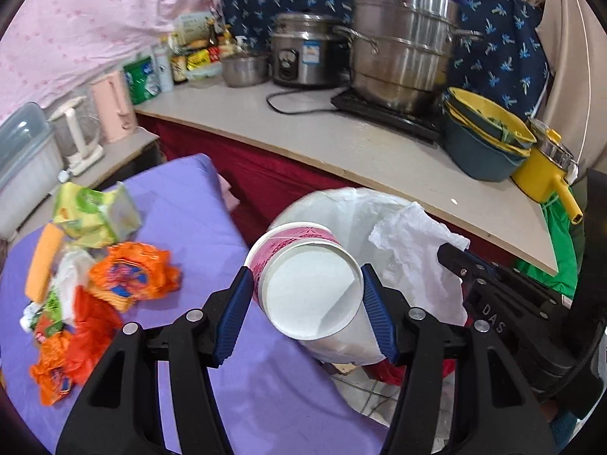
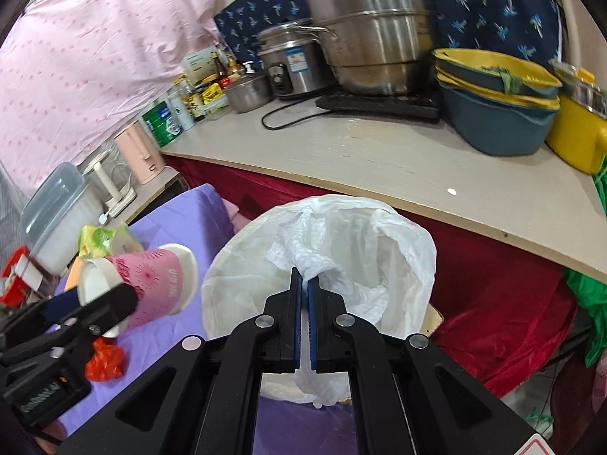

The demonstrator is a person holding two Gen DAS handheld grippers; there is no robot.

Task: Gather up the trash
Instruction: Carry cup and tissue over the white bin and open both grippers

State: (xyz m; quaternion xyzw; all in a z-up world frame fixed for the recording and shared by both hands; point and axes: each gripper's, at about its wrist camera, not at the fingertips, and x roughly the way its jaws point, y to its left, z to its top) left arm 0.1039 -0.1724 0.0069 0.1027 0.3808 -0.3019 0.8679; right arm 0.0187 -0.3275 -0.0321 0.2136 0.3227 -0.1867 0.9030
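Left gripper (image 1: 306,284) clamped on a pink and white paper cup (image 1: 303,276), jaws pressing both sides of it near the rim. Cup tilted, open mouth toward the camera, inside white and bare. Held just in front of the trash bin lined with a white plastic bag (image 1: 353,208), above the edge of the purple bed sheet (image 1: 182,204).

Right gripper (image 2: 304,284) with jaws together, pinching a crumpled white paper towel (image 2: 303,242). Towel hanging over the open mouth of the bin bag (image 2: 417,242), part of it trailing down below the jaws. In the left wrist view, same towel (image 1: 413,250) seen beside the cup, on the right.

More trash on the purple sheet at the left: orange plastic wrappers (image 1: 132,269), a yellow-green tissue pack (image 1: 95,216), a red-orange bag (image 1: 91,330), a white scrap among them. All well apart from the bin.

Behind the bin, a pale counter (image 1: 341,144) with a red cloth hanging under it. On the counter: a tall steel steamer pot (image 1: 402,49) on a black cooktop, a rice cooker (image 1: 303,53), a small steel bowl (image 1: 244,70), stacked blue and yellow basins (image 1: 485,140), a yellow pot with a handle (image 1: 546,178). Bottles and packets at the far left corner, too small to read.
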